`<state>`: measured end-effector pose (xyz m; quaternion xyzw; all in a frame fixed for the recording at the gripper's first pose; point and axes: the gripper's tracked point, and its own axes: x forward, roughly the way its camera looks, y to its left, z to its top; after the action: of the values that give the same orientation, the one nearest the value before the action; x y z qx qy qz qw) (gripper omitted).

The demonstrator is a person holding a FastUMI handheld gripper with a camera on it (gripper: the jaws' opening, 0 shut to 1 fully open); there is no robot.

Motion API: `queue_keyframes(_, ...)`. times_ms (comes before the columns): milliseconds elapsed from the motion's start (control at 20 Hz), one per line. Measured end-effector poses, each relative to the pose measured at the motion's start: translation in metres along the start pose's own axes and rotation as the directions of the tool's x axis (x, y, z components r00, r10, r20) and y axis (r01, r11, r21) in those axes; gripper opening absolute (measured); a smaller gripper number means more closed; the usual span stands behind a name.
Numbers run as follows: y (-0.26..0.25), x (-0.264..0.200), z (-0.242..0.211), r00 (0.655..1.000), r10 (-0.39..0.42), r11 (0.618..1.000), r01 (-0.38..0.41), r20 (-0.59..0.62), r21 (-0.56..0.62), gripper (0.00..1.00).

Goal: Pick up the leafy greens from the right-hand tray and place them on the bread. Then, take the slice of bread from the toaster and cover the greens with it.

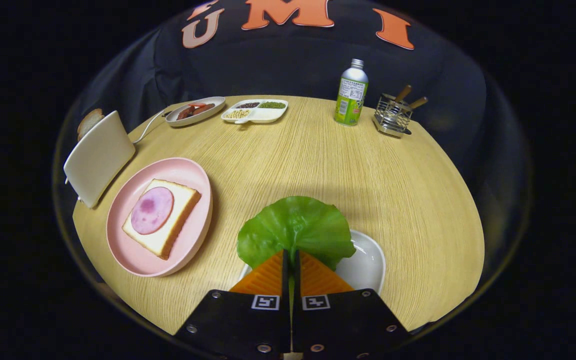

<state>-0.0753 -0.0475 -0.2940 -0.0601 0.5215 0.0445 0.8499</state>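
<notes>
A round wooden desk (318,160) carries a pink plate (133,250) at near left, holding bread (180,210) topped with a ham slice (152,210). A toaster (98,157) with a bread slice (89,121) stands further left. The gripper (291,260) has its jaws clenched on the leafy greens (295,227), above the white tray (365,262).

At the bottom centre of the frame, the gripper (291,257) points forward, its jaws drawn together to a thin slit, pinching the leafy greens (295,230).
</notes>
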Motion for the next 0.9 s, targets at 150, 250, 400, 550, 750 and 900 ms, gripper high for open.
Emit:
queue_keyframes(150, 0.001, -0.01, 0.01, 0.999, 0.022, 0.999, -0.024, 0.04, 0.042, 0.01)
queue_keyframes(250, 0.002, -0.017, 0.019, 0.997, 0.034, 0.998, -0.039, 0.075, 0.058, 0.01)
queue_keyframes(400, 0.01, -0.031, 0.036, 0.989, 0.068, 0.994, -0.079, 0.129, 0.081, 0.01)
queue_keyframes(550, 0.025, -0.045, 0.055, 0.977, 0.107, 0.989, -0.123, 0.187, 0.077, 0.01)
queue_keyframes(750, 0.061, -0.06, 0.074, 0.953, 0.196, 0.978, -0.206, 0.23, 0.02, 0.01)
queue_keyframes(900, 0.08, -0.06, 0.077, 0.949, 0.219, 0.976, -0.214, 0.227, -0.046, 0.01)
